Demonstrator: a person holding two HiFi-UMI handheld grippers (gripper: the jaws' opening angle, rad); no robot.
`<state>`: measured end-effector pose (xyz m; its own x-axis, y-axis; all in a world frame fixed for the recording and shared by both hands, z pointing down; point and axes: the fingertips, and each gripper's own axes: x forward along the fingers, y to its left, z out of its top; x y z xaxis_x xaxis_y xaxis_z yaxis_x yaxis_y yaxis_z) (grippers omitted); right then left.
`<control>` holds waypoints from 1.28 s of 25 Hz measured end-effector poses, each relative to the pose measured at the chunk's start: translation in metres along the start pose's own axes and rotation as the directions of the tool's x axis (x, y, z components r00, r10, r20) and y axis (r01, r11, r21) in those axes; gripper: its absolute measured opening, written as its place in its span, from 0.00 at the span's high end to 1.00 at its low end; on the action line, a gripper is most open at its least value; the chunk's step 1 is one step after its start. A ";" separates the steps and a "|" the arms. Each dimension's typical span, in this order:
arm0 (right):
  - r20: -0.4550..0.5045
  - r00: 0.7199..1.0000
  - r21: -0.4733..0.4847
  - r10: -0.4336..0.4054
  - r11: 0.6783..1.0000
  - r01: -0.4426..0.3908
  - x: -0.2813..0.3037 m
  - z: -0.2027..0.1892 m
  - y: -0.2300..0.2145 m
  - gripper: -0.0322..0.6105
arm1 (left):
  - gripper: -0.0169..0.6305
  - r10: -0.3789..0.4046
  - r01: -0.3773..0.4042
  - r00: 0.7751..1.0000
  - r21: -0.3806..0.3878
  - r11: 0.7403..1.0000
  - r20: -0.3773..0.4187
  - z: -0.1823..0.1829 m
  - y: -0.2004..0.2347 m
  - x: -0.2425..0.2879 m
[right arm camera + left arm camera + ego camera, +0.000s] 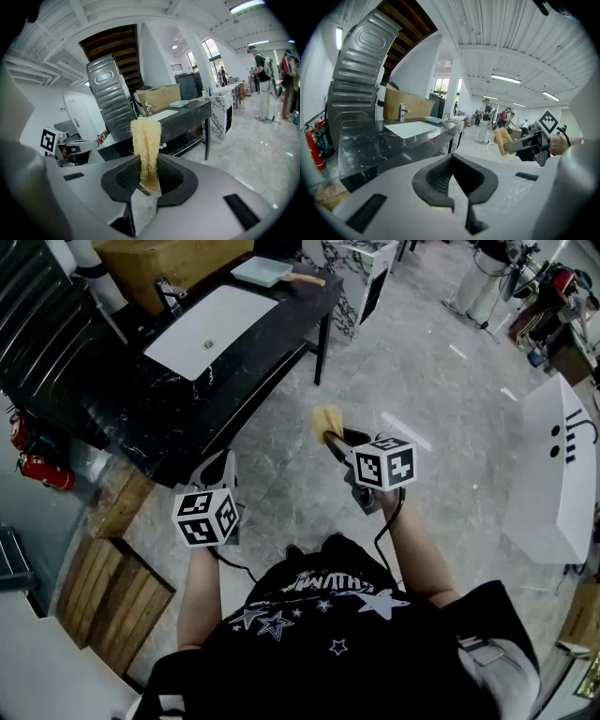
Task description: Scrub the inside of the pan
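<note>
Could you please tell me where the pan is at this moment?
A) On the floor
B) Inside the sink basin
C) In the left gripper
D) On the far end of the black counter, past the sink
D: the head view shows the pan, pale with a wooden handle, resting on the black counter beyond the white sink.

I'm seeing open floor [422,371] running up to the pan [265,272] end of the black counter [112,399]; a faucet [169,294] and a cardboard box [164,263] are crowding its back edge.
</note>
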<state>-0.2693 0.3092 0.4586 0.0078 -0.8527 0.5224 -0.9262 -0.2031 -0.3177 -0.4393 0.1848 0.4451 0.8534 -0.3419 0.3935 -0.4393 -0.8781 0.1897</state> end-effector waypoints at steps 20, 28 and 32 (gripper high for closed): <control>-0.007 0.995 -0.008 -0.104 0.995 0.104 -0.002 -0.019 -0.014 0.82 | 0.96 -0.057 0.055 0.997 -0.039 0.998 -0.049 -0.030 -0.016 0.003; 0.048 0.992 0.091 -0.118 0.989 0.113 -0.006 -0.014 -0.057 0.81 | 0.96 -0.063 0.058 0.994 -0.050 0.997 -0.090 -0.034 -0.022 0.031; 0.039 0.996 0.083 -0.079 0.994 0.075 0.021 0.005 -0.078 0.81 | 0.96 -0.022 0.019 0.997 -0.041 0.999 -0.076 -0.016 -0.012 0.057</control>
<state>-0.1952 0.3050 0.4907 0.0956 -0.8522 0.5144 -0.8882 -0.3063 -0.3423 -0.3895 0.1814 0.4801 0.8394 -0.2958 0.4560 -0.4337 -0.8702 0.2337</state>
